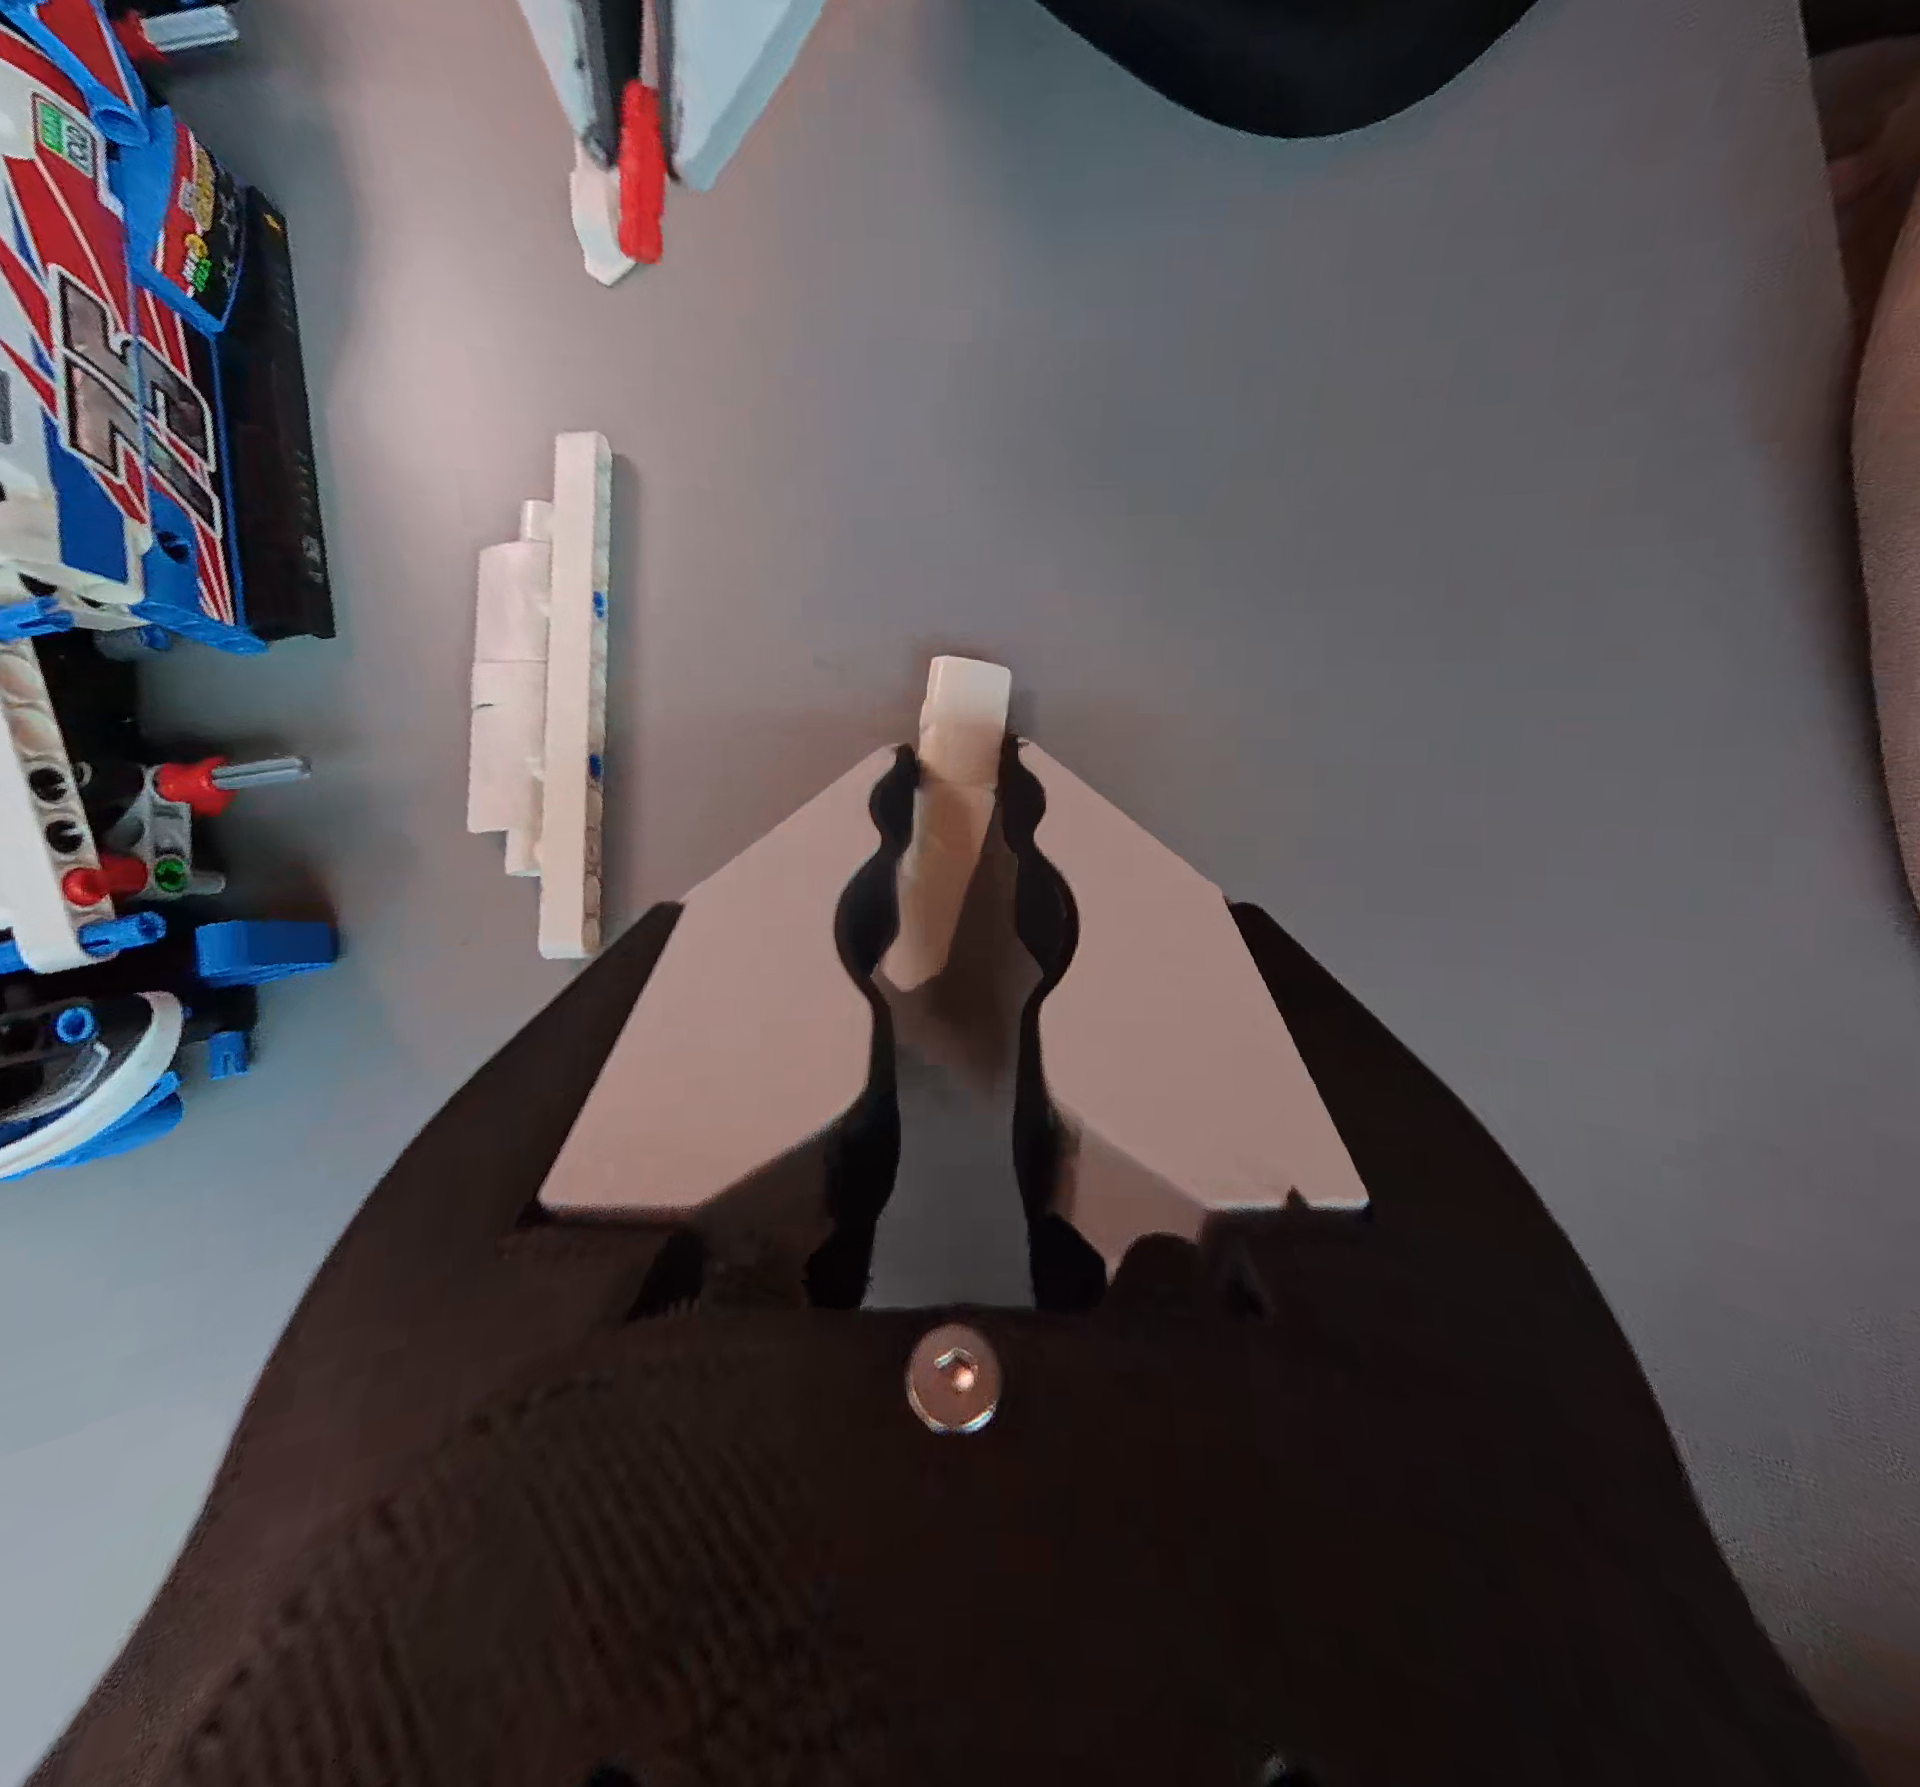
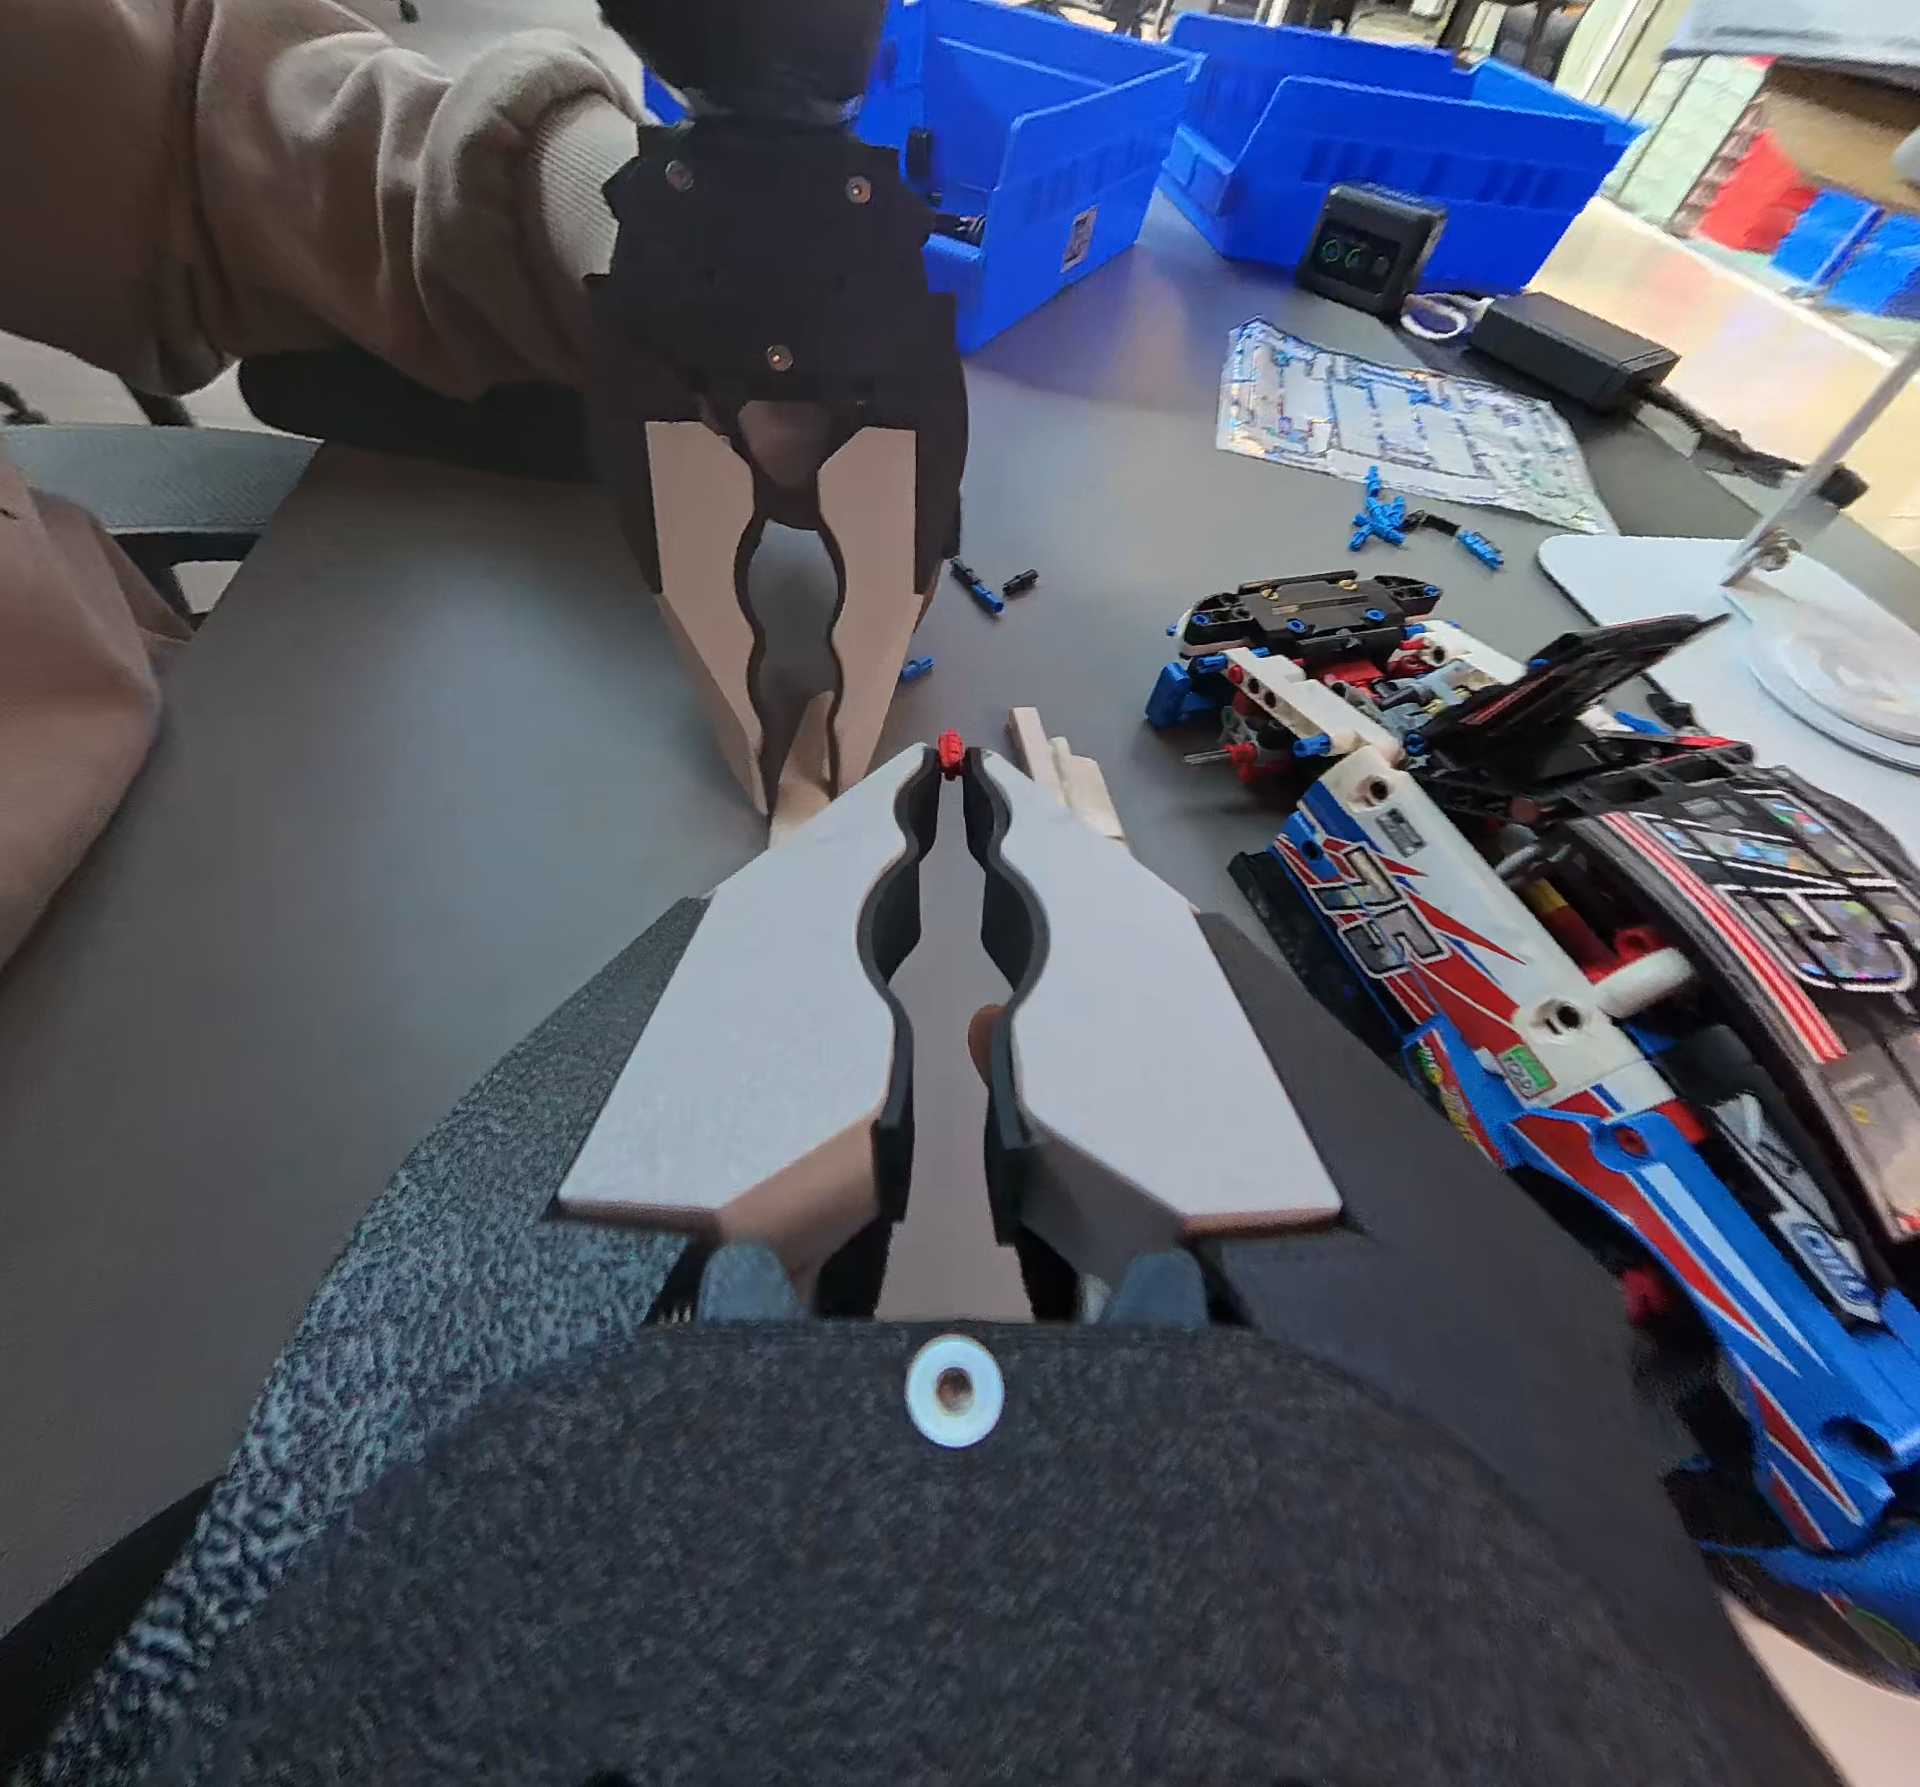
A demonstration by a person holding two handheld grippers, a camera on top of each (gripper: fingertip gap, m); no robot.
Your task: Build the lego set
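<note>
Grey counter (image 2: 416, 802) carries everything here. Two grippers work over it. Nearest, the right gripper (image 2: 951, 763) has its jaws pressed together on one small red pin (image 2: 949, 751) at the very tips. Just beyond, the left gripper (image 1: 961, 750) points down at the counter, its jaws pinching one white piece (image 1: 951, 802) that stands up between them; a beige sleeve (image 2: 260, 179) reaches in behind it.

Beside the right gripper's tips lies one white assembly (image 1: 551, 698), a long beam with shorter parts stacked along it. To the right of that sits one half-built car (image 2: 1558, 958) in blue, red, white and black, taking up most of that side.

Farther on, a few loose pins are scattered: two black ones (image 2: 992, 584) near the left gripper and a small cluster of blue ones (image 2: 1382, 522) by the single instruction sheet (image 2: 1392, 418).

At the far edge stand two blue bins (image 2: 1039, 127); I cannot tell what is in them from here. One black box (image 2: 1369, 246) sits in front of the right-hand bin, with one flat black adapter (image 2: 1569, 350) alongside.
</note>
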